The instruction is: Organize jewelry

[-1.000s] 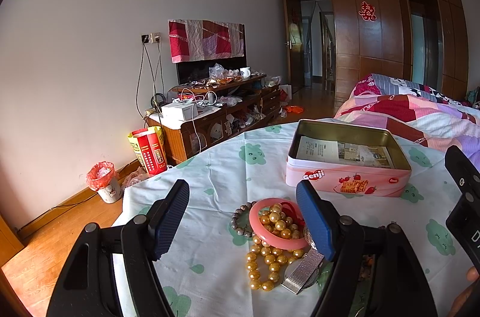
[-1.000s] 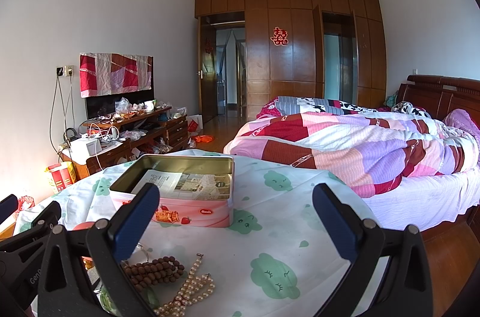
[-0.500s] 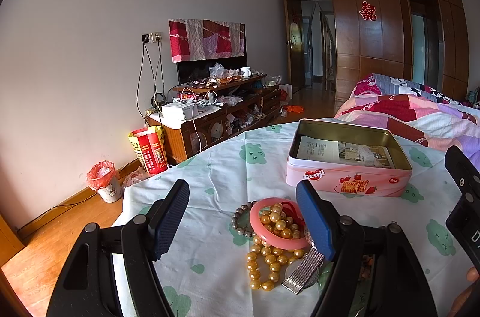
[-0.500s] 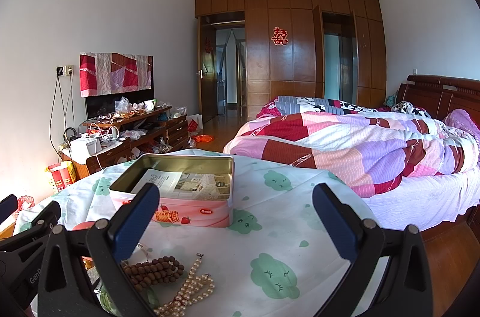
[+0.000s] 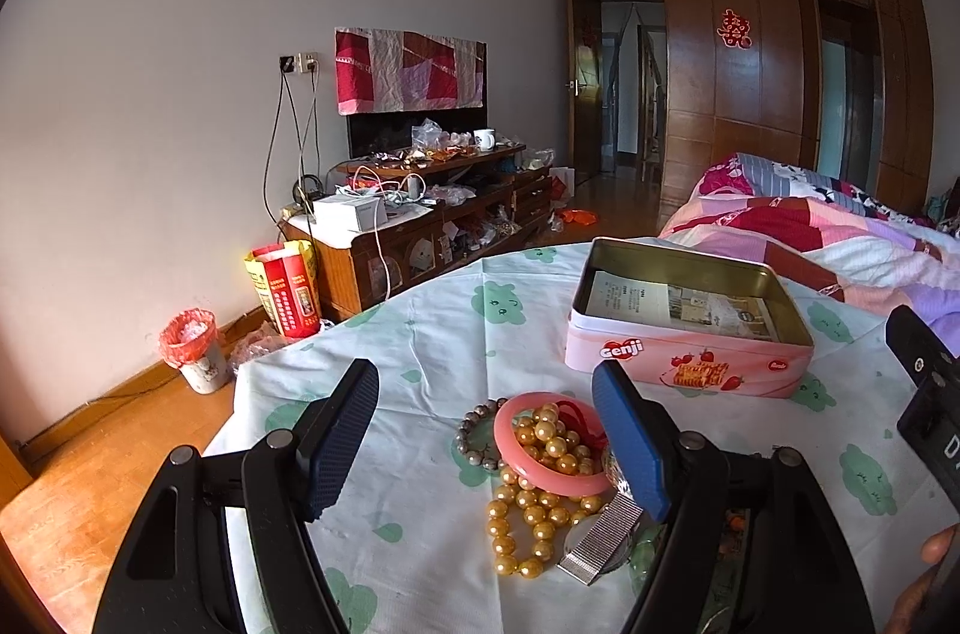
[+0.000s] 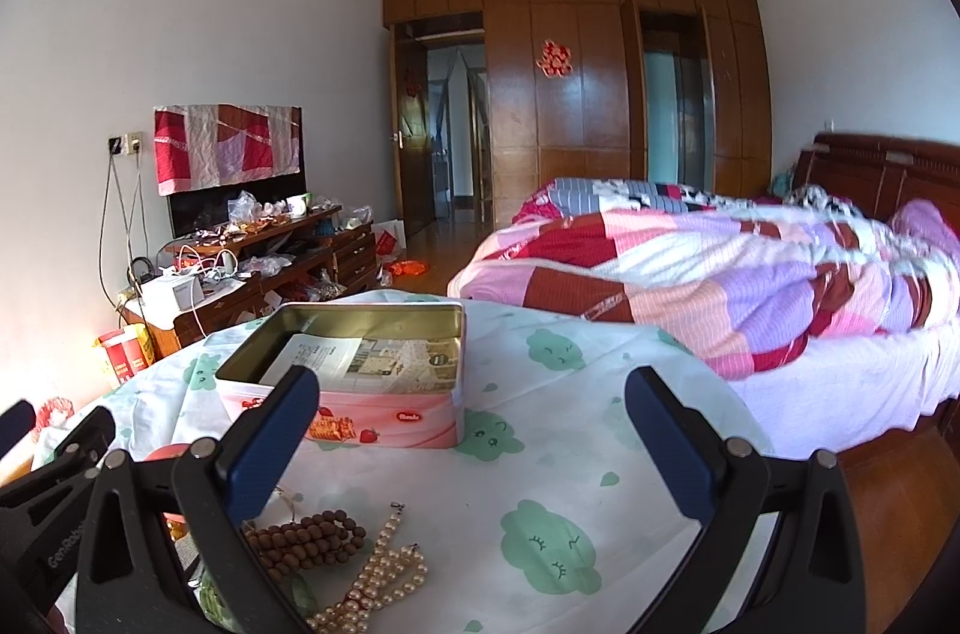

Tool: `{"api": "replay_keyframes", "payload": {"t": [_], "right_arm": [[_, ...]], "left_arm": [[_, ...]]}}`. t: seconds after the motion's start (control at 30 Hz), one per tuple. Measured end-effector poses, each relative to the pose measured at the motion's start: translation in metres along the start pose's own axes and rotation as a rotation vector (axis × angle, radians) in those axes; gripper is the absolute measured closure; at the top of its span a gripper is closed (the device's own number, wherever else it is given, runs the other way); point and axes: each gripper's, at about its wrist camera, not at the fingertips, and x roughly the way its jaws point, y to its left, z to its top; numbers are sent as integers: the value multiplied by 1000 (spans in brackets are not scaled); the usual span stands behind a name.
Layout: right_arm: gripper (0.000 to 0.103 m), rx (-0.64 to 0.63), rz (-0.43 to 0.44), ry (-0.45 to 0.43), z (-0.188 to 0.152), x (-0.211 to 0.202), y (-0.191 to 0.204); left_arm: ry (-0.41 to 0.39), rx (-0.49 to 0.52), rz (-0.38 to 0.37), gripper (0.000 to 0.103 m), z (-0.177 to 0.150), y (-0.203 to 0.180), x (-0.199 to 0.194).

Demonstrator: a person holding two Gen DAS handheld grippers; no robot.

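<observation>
A pile of jewelry lies on the round table's cloth (image 5: 432, 334): a pink bangle (image 5: 549, 445), gold beads (image 5: 528, 520), a grey bead bracelet (image 5: 474, 433) and a metal mesh watch band (image 5: 603, 532). My left gripper (image 5: 486, 430) hovers open just above the pile, nothing between its pads. An open pink tin (image 5: 690, 328) with paper inside stands behind. In the right wrist view, brown wooden beads (image 6: 300, 541) and a pearl strand (image 6: 378, 574) lie beneath my open right gripper (image 6: 474, 430), with the tin (image 6: 372, 382) ahead on the left.
A bed with a patchwork quilt (image 6: 750, 274) runs along the table's right side. A cluttered TV cabinet (image 5: 420, 226) and a small bin (image 5: 192, 352) stand by the left wall. The table edge (image 6: 708, 376) drops off at right. A hand (image 5: 927, 580) shows bottom right.
</observation>
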Motion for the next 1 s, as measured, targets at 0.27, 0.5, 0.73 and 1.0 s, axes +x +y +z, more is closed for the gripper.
{"api": "replay_keyframes", "payload": {"t": [0.27, 0.5, 0.73, 1.0], "right_arm": [[12, 64, 103, 186, -5, 9, -21], [48, 106, 293, 438, -19, 15, -27], [66, -14, 338, 650, -43, 26, 12], [87, -135, 367, 672, -52, 36, 29]], "left_arm": [[148, 17, -68, 29, -8, 26, 9], [201, 36, -106, 29, -20, 31, 12], [200, 74, -192, 29, -19, 23, 5], [187, 221, -368, 29, -12, -14, -10]]}}
